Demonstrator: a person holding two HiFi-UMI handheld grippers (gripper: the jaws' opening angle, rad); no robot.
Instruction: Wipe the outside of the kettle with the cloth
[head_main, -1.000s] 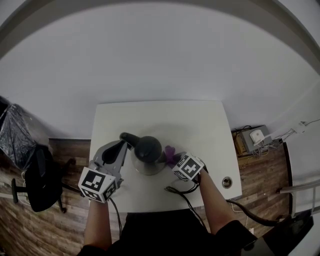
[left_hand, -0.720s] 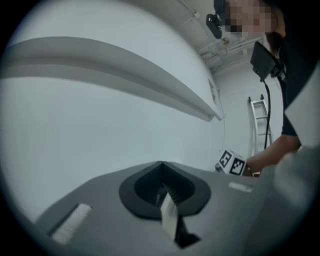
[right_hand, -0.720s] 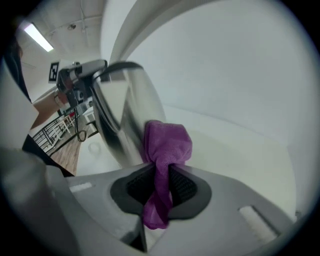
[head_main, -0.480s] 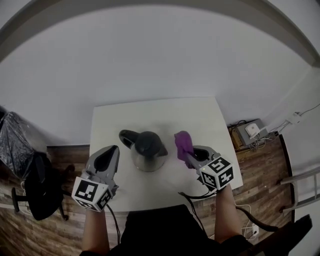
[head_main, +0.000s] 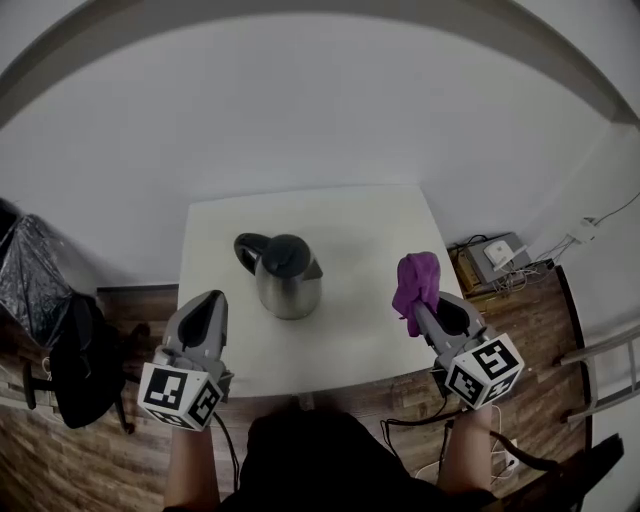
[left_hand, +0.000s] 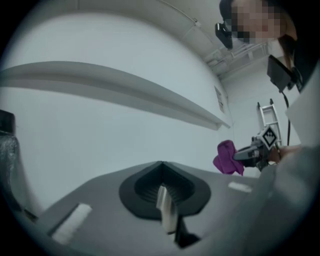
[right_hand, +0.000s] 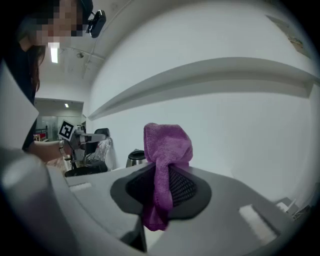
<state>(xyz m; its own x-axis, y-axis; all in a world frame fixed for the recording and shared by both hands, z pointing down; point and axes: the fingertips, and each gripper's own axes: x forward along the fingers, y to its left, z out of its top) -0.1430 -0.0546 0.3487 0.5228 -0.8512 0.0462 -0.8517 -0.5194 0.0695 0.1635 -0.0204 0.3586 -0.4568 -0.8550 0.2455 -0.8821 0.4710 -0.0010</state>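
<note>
Head view: steel kettle (head_main: 287, 277) upright on white tabletop (head_main: 350, 335), apart from both tools; left hand-held gripper (head_main: 211, 298) at near-left edge. Left gripper view: jaws closed, empty. Right gripper view: right hand-held gripper (right_hand: 163, 196) clamped on purple cloth (right_hand: 167, 145), kettle beyond.

No words, brands or numbers legible, only black-and-white square code markers, on left cube (head_main: 180, 395), on right cube (head_main: 483, 370).

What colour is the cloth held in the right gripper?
Purple. The cloth shows best in the right gripper view, pinched between the jaws.
</note>
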